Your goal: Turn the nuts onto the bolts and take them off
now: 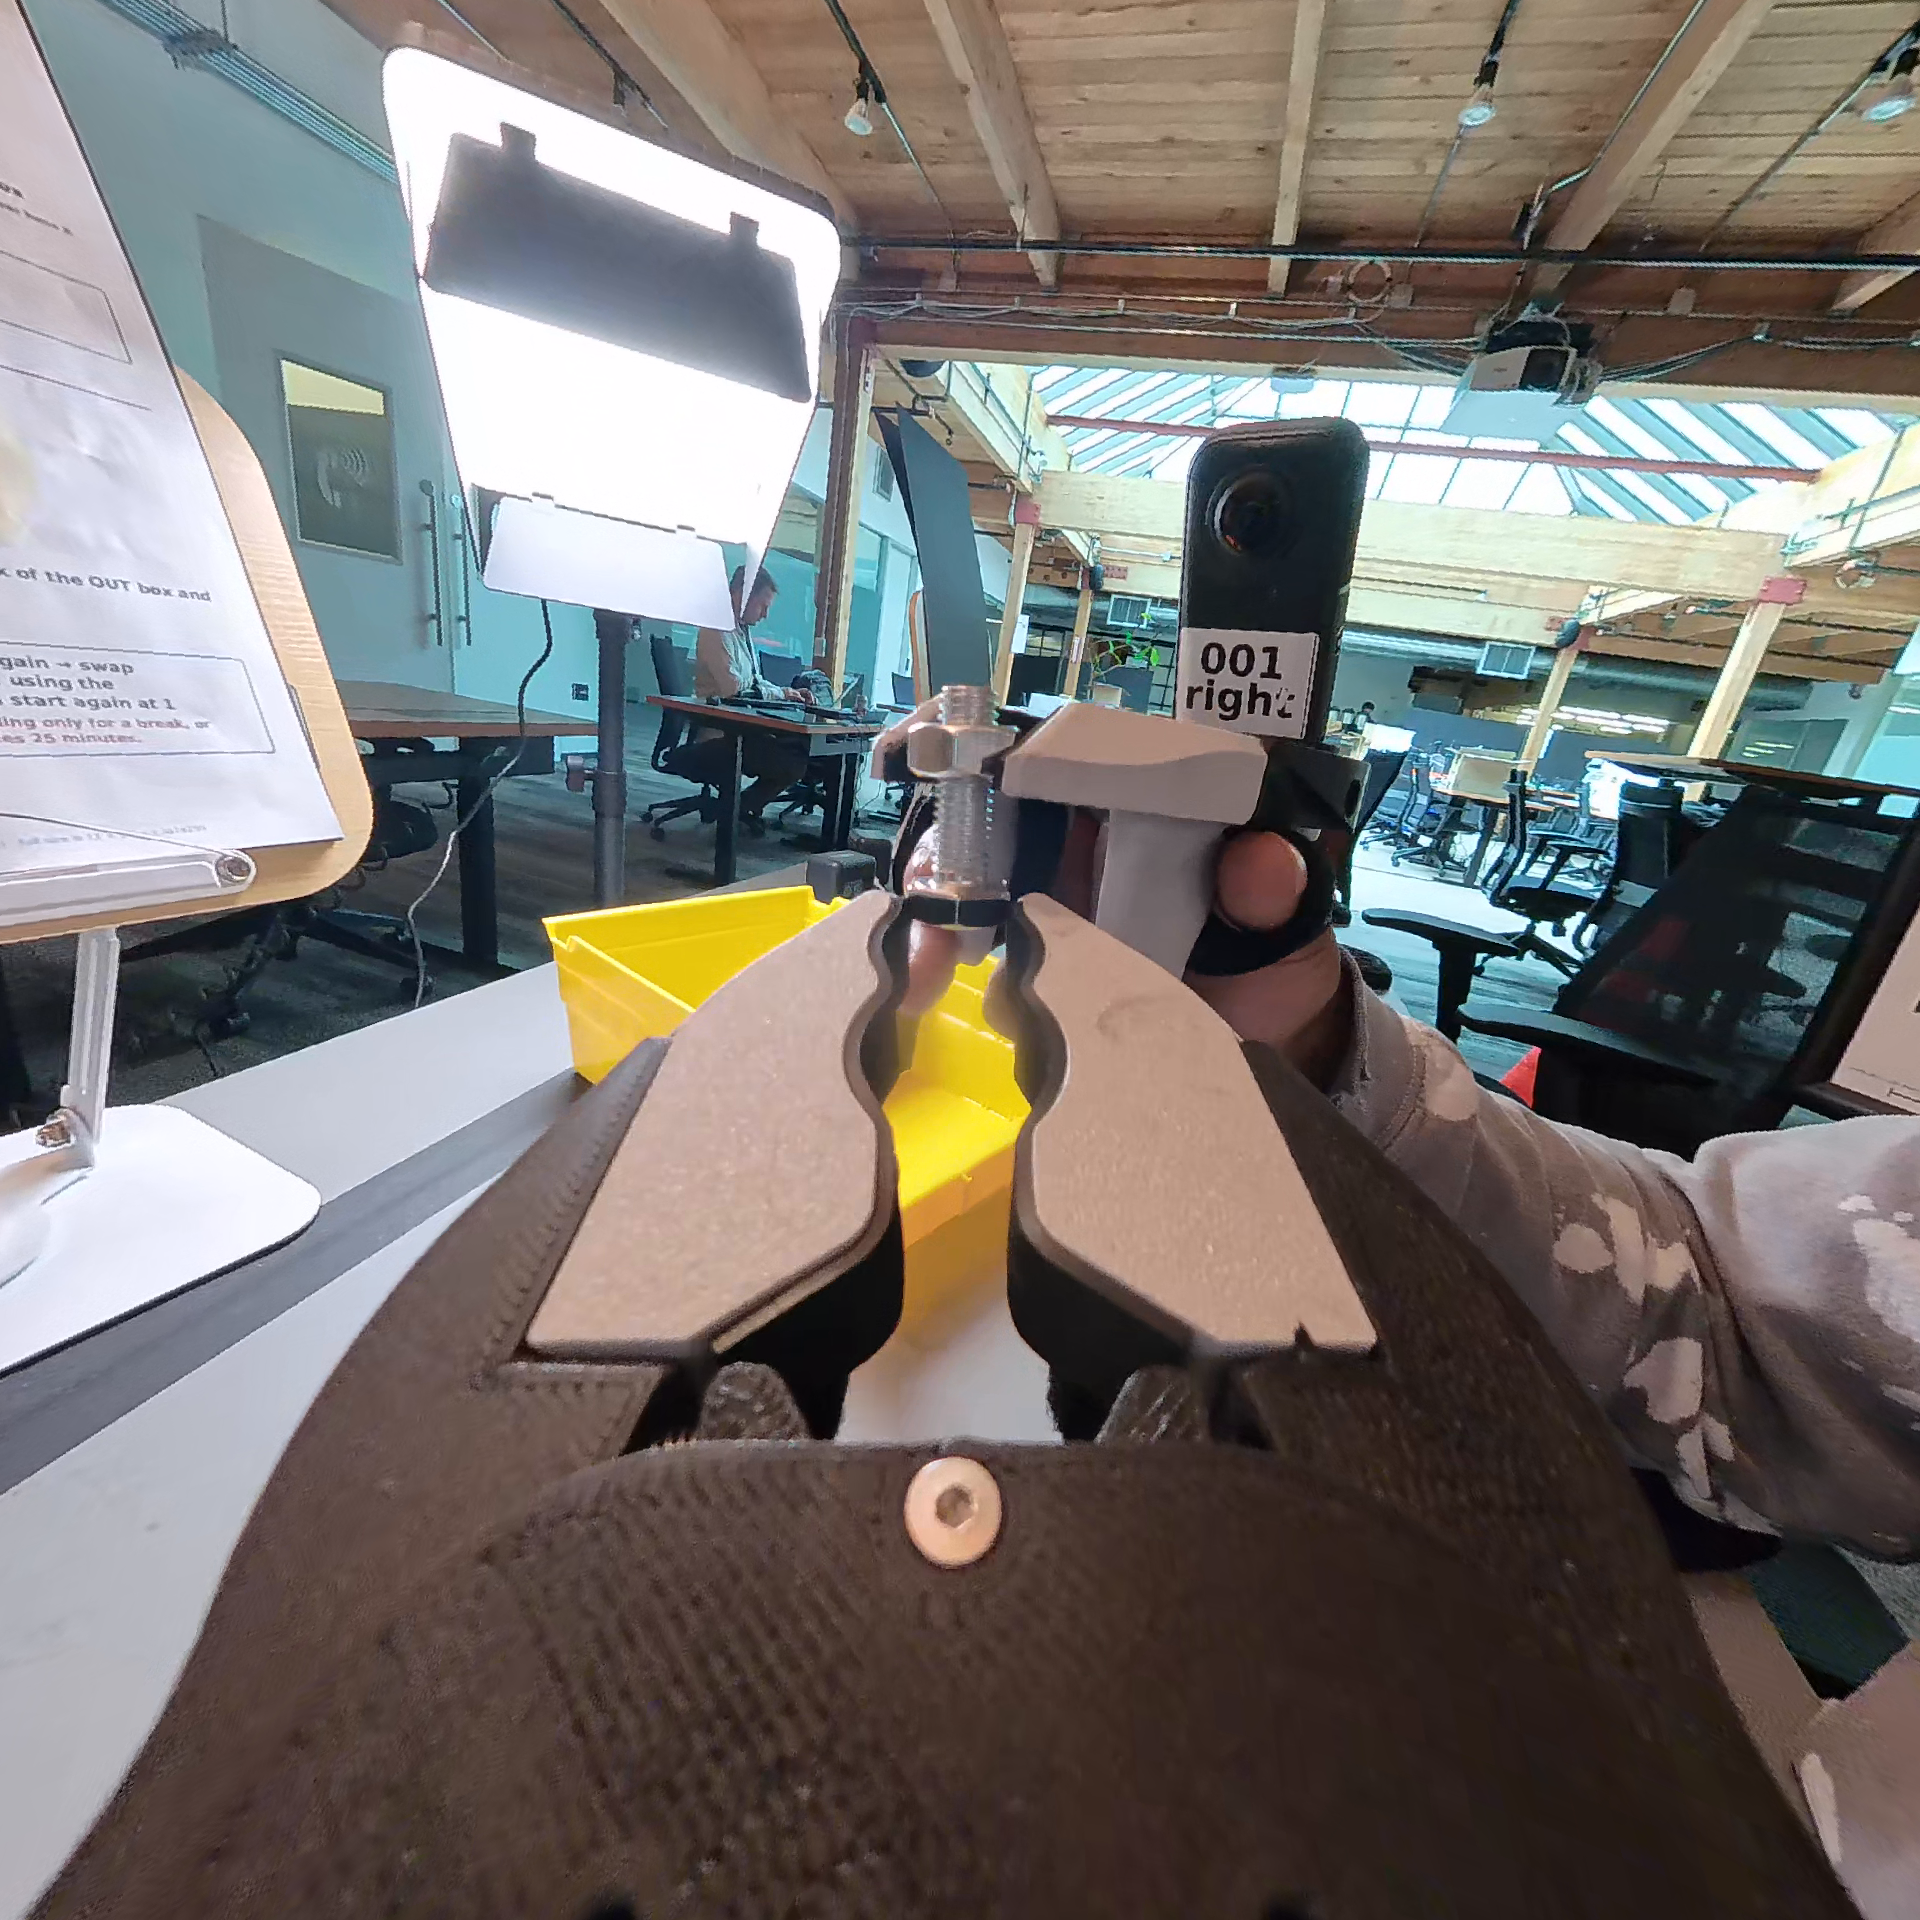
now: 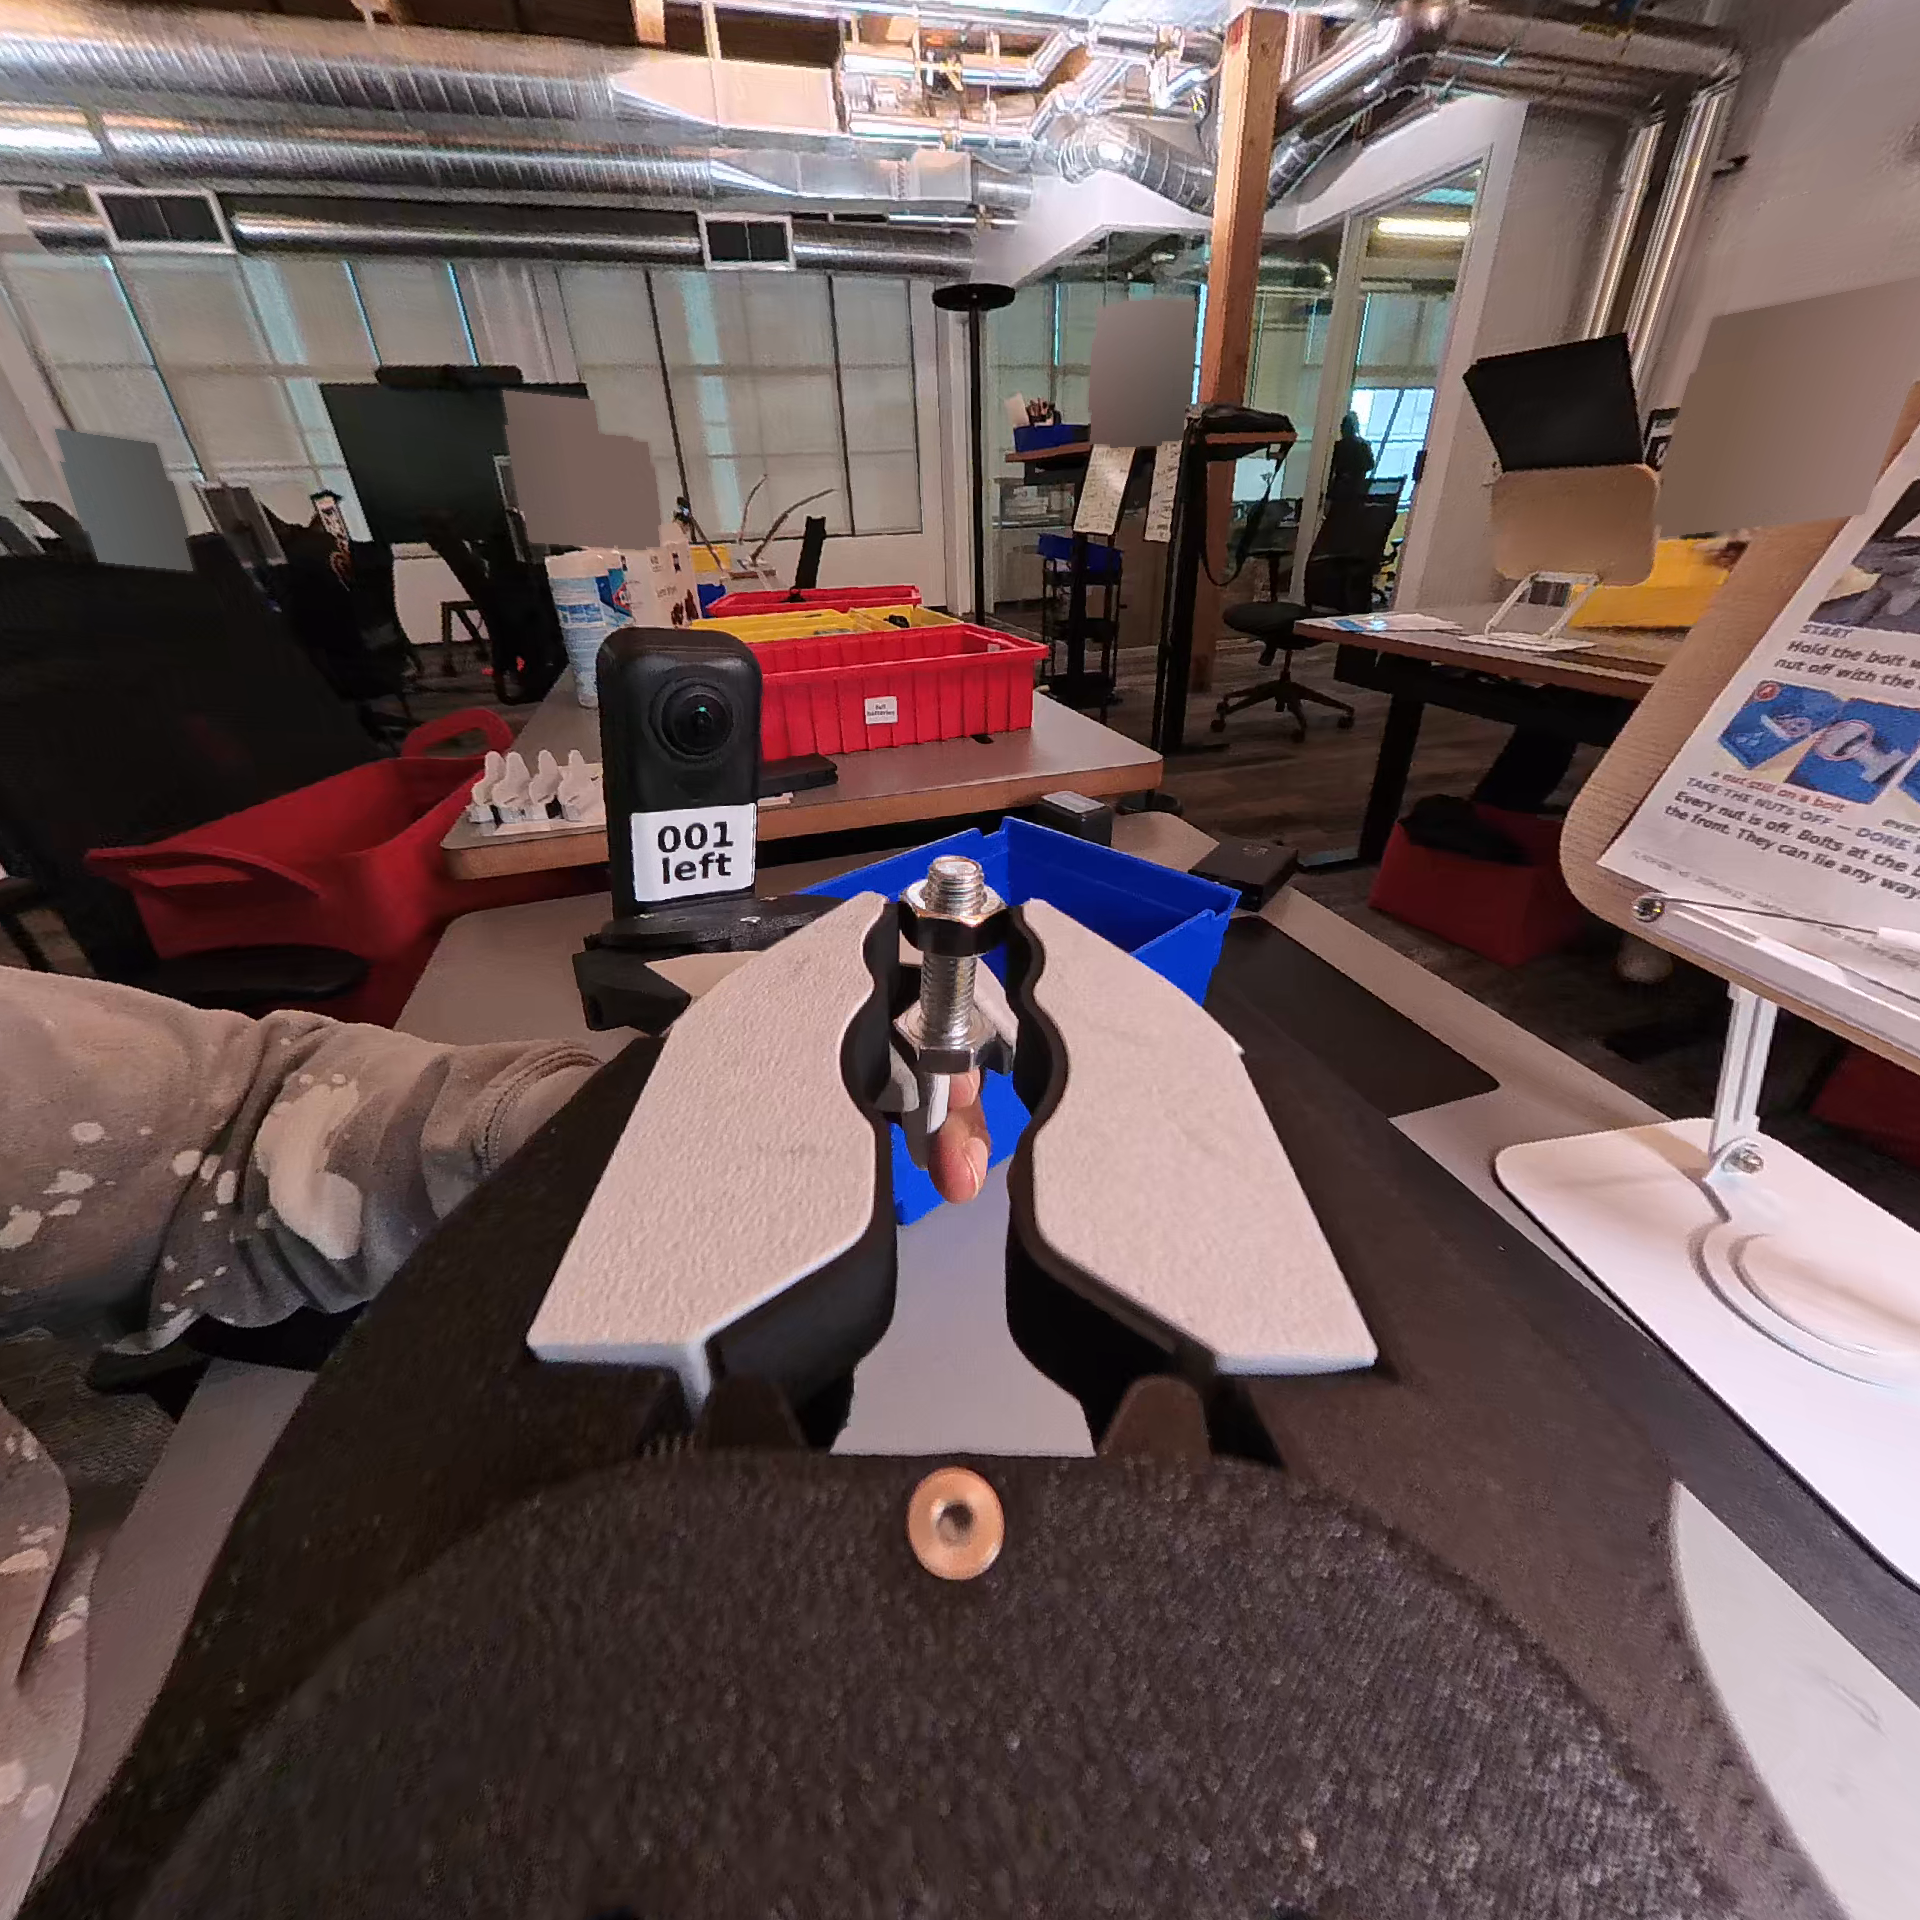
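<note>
A silver bolt (image 1: pixel 951 831) stands upright in the air between the two grippers. My left gripper (image 1: pixel 951 914) is shut on the bolt's hex head at the bottom. A silver nut (image 1: pixel 951 743) sits on the thread near the bolt's top end. In the right wrist view, my right gripper (image 2: pixel 951 935) is shut on that nut (image 2: pixel 953 920), with the bolt's shank (image 2: pixel 951 992) hanging below it between the fingers. In the left wrist view, the right gripper's grey fingers (image 1: pixel 1132 774) reach in from the right.
A yellow bin (image 1: pixel 665 966) stands on the grey table beyond the left gripper. A blue bin (image 2: pixel 1132 914) stands beyond the right gripper. An instruction sheet on a white stand (image 1: pixel 156 1216) is at one table end, also seen in the right wrist view (image 2: pixel 1662 1226). Less than 4 cm separates the two grippers' tips.
</note>
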The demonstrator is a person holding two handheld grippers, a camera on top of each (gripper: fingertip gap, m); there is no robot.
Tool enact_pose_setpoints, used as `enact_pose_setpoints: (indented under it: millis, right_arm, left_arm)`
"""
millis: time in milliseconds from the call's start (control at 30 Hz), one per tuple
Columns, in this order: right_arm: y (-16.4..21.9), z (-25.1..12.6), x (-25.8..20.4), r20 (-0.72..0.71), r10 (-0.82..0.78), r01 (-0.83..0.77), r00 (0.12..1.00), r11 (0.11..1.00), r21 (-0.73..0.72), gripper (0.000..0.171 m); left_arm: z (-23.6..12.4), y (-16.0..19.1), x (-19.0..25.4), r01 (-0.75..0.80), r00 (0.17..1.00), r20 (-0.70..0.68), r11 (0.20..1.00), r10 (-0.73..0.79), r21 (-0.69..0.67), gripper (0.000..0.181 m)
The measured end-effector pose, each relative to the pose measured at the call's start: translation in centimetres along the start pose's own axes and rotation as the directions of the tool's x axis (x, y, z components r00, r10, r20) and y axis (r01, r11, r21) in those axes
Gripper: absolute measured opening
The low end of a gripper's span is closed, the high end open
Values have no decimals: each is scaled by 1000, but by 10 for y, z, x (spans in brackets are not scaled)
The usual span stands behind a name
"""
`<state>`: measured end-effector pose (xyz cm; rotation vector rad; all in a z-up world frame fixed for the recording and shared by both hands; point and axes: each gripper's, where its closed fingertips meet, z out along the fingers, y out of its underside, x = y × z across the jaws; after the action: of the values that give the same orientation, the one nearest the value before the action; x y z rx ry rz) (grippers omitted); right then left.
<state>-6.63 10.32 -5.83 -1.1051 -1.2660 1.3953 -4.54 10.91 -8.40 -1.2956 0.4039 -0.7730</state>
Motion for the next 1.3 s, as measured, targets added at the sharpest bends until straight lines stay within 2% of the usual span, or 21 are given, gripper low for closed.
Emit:
enact_pose_setpoints:
  millis: [367,467,500,533,633,800,900,1067,1300]
  right_arm:
    - [-2,-1,-4,30,-15,15,999,1000,13,19]
    - [-6,-10,7,1,-16,16,1000,1000,15,29]
    - [-9,-15,18,-59,-4,6,998,1000,29,15]
    - [-14,-20,25,-90,0,6,996,998,64,13]
    - [-19,-24,23,-70,16,-10,997,997,81,17]
    - [-14,-7,-5,38,23,-25,999,998,56,25]
    - [-10,-2,-8,28,12,-13,1000,999,38,19]
    - [-2,-4,-5,29,-15,15,999,1000,-12,19]
    - [-2,-5,-6,57,-9,10,998,1000,-10,19]
  left_arm:
    - [-3,-5,3,-29,1000,-9,999,29,20,18]
    - [-6,-13,2,-3,1000,-19,997,5,73,18]
    - [-8,-16,2,3,1000,-31,996,-1,86,18]
    - [-9,-18,2,-4,1000,-26,996,7,88,18]
    - [-9,-20,2,-16,1000,-19,995,18,96,18]
    - [-6,-12,3,-19,1000,-22,996,20,87,18]
    - [-4,-9,6,-31,999,-26,997,34,75,18]
    - [0,1,4,-23,999,-28,1000,24,10,18]
    - [-1,1,6,-33,999,-39,999,34,20,18]
